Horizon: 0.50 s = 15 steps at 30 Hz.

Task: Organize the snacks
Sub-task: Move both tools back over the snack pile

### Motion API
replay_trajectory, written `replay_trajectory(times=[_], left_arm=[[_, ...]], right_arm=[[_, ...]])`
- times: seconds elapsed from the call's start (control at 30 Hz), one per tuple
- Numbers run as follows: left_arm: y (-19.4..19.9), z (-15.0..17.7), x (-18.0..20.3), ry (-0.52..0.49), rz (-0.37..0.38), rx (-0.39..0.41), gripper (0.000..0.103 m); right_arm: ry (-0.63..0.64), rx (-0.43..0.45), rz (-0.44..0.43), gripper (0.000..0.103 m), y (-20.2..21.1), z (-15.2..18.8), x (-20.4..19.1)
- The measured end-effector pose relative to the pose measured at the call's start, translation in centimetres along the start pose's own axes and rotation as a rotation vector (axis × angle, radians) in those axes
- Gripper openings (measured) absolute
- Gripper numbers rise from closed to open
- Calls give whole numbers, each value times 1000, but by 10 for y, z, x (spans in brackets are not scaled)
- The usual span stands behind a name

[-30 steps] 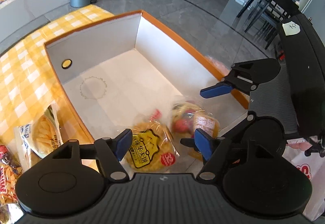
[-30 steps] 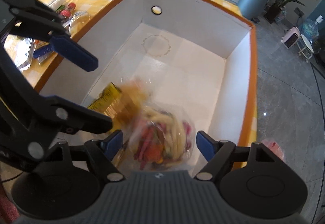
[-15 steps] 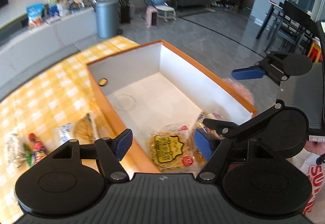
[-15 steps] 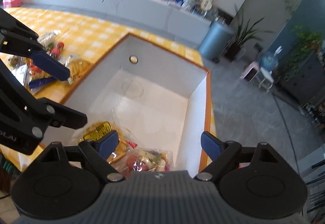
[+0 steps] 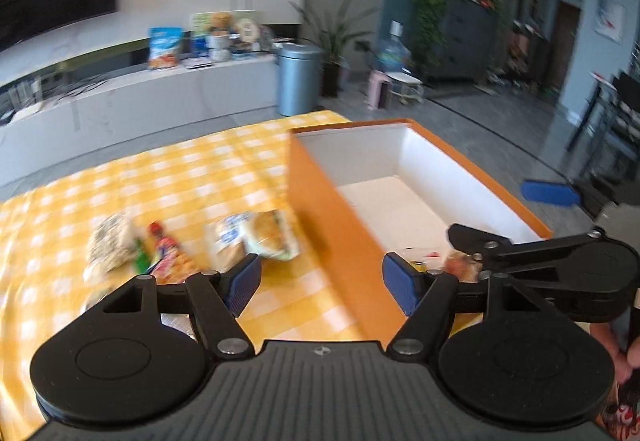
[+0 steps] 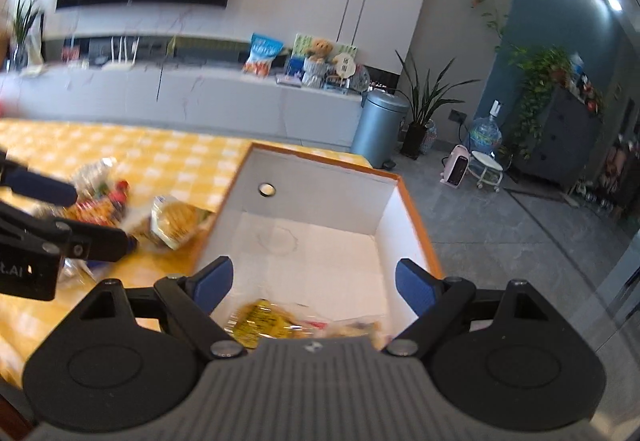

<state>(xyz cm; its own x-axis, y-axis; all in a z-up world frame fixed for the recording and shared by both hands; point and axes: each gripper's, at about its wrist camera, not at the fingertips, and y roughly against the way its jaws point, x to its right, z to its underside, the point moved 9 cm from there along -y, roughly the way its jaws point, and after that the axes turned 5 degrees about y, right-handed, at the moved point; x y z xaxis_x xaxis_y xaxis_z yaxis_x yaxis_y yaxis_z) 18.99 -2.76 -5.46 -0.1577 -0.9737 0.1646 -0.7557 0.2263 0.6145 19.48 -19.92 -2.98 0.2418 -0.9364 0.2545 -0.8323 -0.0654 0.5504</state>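
Both tools wide, empty: left tool (image 5: 320,281), right tool (image 6: 312,281). Box (image 6: 320,261) holds two packets, probably; loose snacks (image 5: 256,237) wait on tabletop (image 5: 160,177).

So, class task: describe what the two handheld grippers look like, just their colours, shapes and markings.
Both match. The left gripper and right gripper each have two blue ribbed pads on angular black fingers, hinged with silver pins on round black discs, over a ridged dark grey body with a small white logo. White lettering marks the left gripper's side in the right view.
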Motion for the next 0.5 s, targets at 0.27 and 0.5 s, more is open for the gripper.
replay_trajectory(times=[0.27, 0.5], left_arm=[[18, 28, -52, 72, -58, 32, 82], [24, 48, -81, 73, -126, 32, 81]], right_arm=[[-72, 60, -68, 82, 1, 5, -50], [-40, 67, -158, 72, -6, 5, -94]])
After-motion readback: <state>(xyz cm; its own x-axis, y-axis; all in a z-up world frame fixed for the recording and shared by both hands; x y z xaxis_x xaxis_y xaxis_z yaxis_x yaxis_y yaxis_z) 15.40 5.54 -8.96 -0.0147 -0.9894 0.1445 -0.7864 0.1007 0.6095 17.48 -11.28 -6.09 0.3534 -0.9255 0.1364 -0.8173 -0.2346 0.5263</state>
